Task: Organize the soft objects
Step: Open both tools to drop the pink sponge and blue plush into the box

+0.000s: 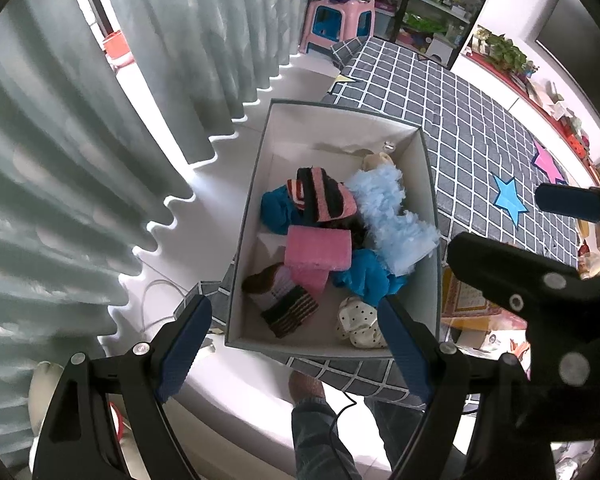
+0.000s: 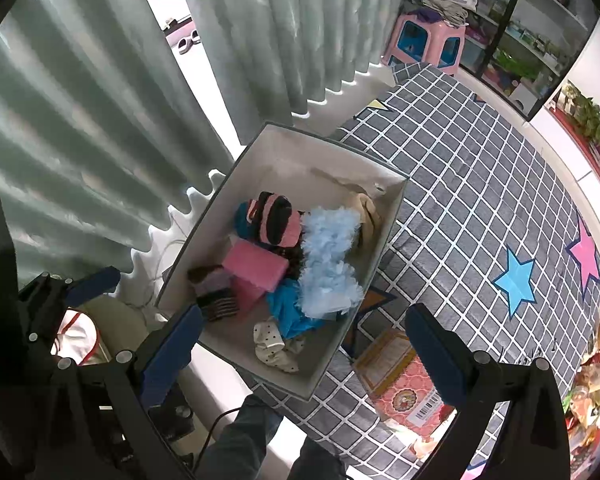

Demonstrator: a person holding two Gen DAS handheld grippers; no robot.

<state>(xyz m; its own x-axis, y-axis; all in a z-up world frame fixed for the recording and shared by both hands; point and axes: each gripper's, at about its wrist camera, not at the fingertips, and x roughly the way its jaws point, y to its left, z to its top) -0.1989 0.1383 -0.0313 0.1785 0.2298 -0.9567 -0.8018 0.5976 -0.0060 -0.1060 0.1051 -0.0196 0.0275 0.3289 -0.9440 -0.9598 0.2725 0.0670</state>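
- My left gripper [image 1: 294,346] and right gripper [image 2: 304,352] both hang spread apart, empty, above the rigid grey-walled storage box [image 1: 430,216].
- Inside: fluffy pale-blue fabric [image 1: 396,220], a ribbed pink cloth [image 1: 318,254], striped knit socks [image 1: 326,200], and polka-dot socks [image 1: 358,322].
- The box sits on the grid-patterned worktop [image 1: 480,128].

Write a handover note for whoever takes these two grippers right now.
Left gripper: open, empty, above the near end of the box.
Right gripper: open, empty, above the box's near right corner.
In the box: fluffy light-blue piece, pink folded cloth, pink-and-black striped sock, blue cloth, brown striped sock, white dotted sock, beige item at the far end.
Done: all visible soft things are boxed, in a loose heap.
Left: nothing soft shows on the checked tabletop; perhaps tidy the heap.
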